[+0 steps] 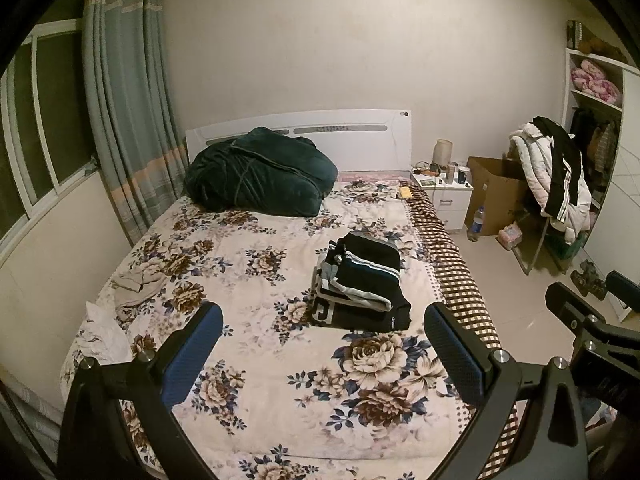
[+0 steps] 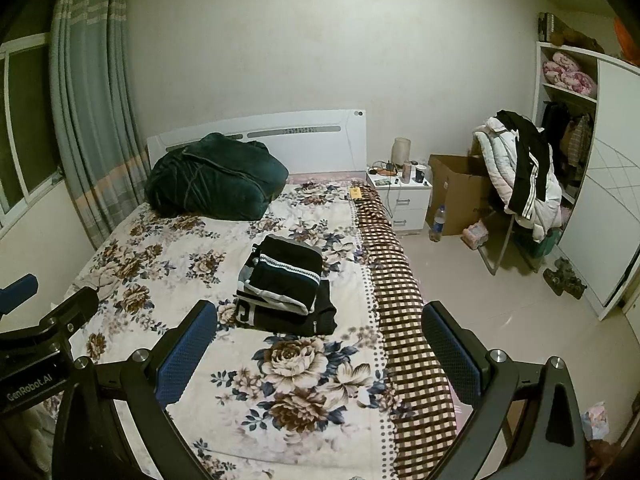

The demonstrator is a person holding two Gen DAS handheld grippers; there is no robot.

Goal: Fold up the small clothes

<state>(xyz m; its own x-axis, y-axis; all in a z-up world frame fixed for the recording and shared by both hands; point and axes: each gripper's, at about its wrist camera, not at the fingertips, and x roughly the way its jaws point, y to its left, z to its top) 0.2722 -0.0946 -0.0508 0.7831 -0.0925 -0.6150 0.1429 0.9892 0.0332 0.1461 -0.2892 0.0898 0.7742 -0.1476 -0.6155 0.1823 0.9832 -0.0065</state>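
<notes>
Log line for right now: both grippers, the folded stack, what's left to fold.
left gripper: open, empty | right gripper: open, empty | folded stack: on bed, untouched | unfolded beige garment: at bed's left edge

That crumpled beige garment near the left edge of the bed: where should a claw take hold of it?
Probably by a raised fold along the near edge of the beige garment, coming down from above with the open left claw, which is on that side. It lies loose and bunched on the floral bedspread, so a ridge offers something to pinch.
</notes>
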